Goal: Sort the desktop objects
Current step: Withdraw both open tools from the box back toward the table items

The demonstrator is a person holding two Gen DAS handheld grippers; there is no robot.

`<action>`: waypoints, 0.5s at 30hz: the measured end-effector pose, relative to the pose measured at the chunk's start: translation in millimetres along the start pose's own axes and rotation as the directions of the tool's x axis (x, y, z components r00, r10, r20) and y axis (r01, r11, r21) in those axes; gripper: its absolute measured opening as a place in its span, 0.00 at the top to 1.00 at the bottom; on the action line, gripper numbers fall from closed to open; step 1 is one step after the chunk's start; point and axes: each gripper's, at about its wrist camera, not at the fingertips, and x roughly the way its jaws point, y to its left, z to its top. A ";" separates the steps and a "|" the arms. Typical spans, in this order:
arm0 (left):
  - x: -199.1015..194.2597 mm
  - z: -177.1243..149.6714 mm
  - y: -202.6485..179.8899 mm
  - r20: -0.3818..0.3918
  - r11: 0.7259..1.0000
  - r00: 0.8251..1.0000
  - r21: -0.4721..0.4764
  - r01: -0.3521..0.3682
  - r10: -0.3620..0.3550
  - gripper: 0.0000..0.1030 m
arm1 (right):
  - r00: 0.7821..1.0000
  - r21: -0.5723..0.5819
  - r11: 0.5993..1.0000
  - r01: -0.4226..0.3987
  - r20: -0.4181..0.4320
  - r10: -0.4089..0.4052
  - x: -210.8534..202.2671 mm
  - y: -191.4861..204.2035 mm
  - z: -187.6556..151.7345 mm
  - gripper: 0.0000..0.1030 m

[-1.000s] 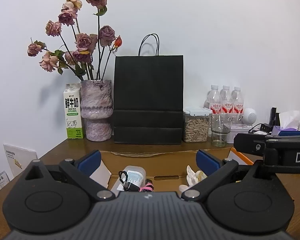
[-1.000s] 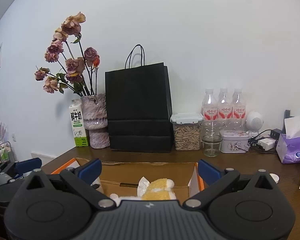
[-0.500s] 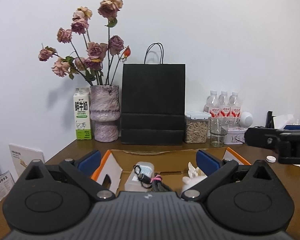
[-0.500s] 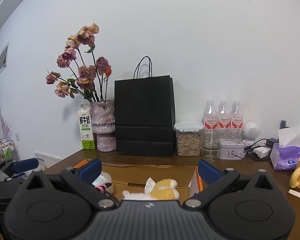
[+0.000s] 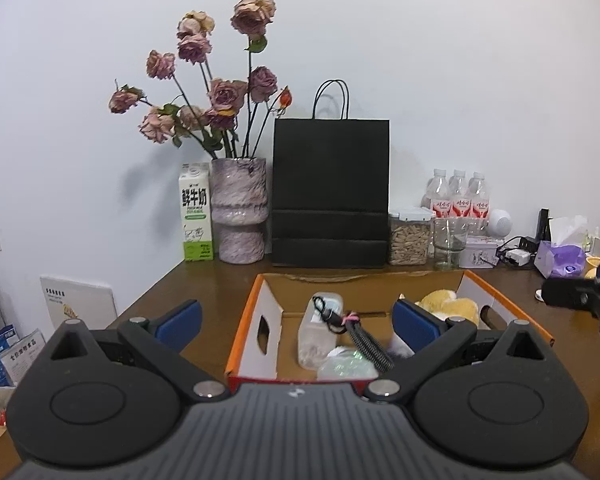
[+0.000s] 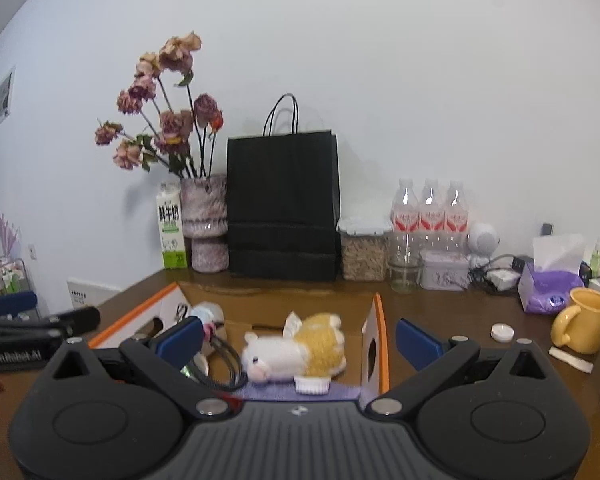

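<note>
Nearest to me, my left gripper [image 5: 296,322] has its blue pads spread wide with nothing between them, hanging just above the near end of the cardboard box [image 5: 252,320]; my right gripper [image 6: 298,336] is equally wide apart and empty, over the same box from the other side. Inside the box, from the left wrist view, I see a clear plastic bottle [image 5: 318,336] lying on its side, a black braided cable [image 5: 364,340] with a pink tie across it, and a crumpled clear wrapper [image 5: 346,366] near the front wall. The right wrist view shows a white and yellow plush toy [image 6: 296,350] lying in the middle of the box on a purple cloth [image 6: 300,392]. Outside the box to the right, on the brown table [image 6: 440,304], stand a yellow mug [image 6: 584,326], a small white cap [image 6: 502,333] and a purple tissue box [image 6: 550,290]. Farther back, along the wall, I see a milk carton [image 5: 196,212], a vase of dried roses [image 5: 240,208], a black paper bag [image 5: 330,194], a jar of seeds [image 5: 409,236] and three water bottles [image 5: 458,196].
</note>
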 end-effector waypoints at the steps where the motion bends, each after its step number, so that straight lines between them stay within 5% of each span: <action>1: -2.7 -1.6 1.5 -0.002 1.000 1.000 0.002 -0.003 0.003 0.00 | 1.000 -0.007 1.000 0.001 -0.011 -0.001 -1.6 0.7 -2.9 0.00; 15: -21.4 -33.5 16.8 -0.114 1.000 0.993 0.027 0.005 -0.002 0.00 | 0.987 -0.017 0.999 0.030 -0.157 -0.032 -14.6 -2.6 -50.3 0.00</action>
